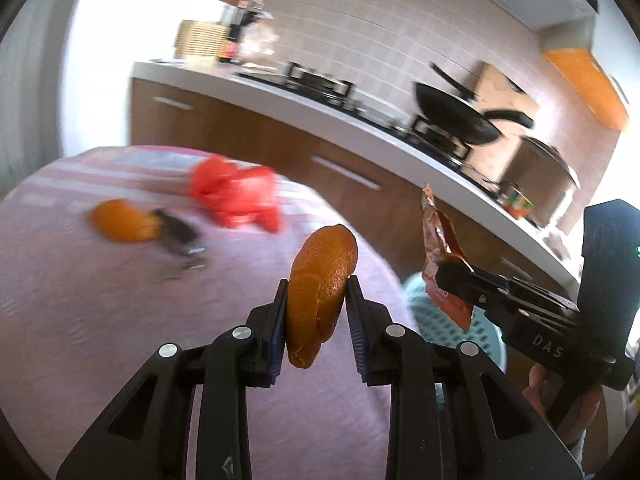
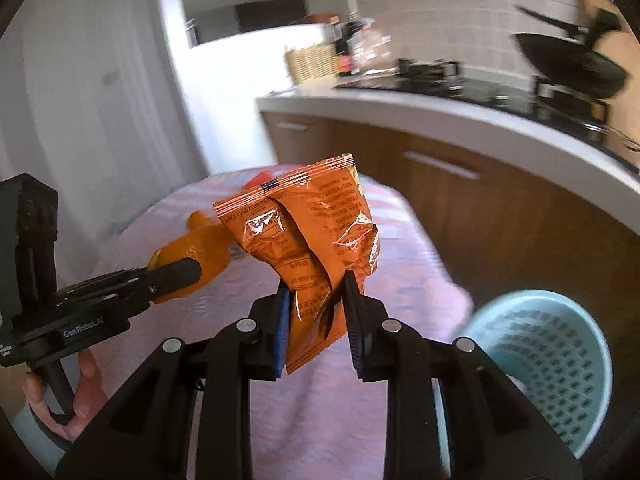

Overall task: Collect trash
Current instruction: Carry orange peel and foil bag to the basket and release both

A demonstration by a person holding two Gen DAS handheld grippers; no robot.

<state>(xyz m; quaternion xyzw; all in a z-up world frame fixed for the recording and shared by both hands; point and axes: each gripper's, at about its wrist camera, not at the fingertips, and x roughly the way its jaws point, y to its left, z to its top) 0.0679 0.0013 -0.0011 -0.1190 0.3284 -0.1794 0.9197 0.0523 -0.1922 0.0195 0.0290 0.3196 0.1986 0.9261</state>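
My left gripper [image 1: 316,284] is shut on a piece of orange peel [image 1: 322,284] and holds it above the pink-clothed table [image 1: 80,320]. It also shows in the right wrist view [image 2: 176,272], with the peel [image 2: 200,248] in it. My right gripper [image 2: 314,284] is shut on an orange snack wrapper [image 2: 308,232], held up near the table's right edge. That gripper [image 1: 448,276] and the wrapper [image 1: 436,248] also show in the left wrist view. A light blue perforated bin [image 2: 560,360] stands by the table, lower right of the right gripper, and shows in the left wrist view [image 1: 448,320].
On the table lie another piece of orange peel [image 1: 120,220], a dark scrap [image 1: 180,236] and a crumpled red plastic bag [image 1: 236,196]. Behind is a kitchen counter [image 1: 360,124] with a hob and a black wok [image 1: 456,116].
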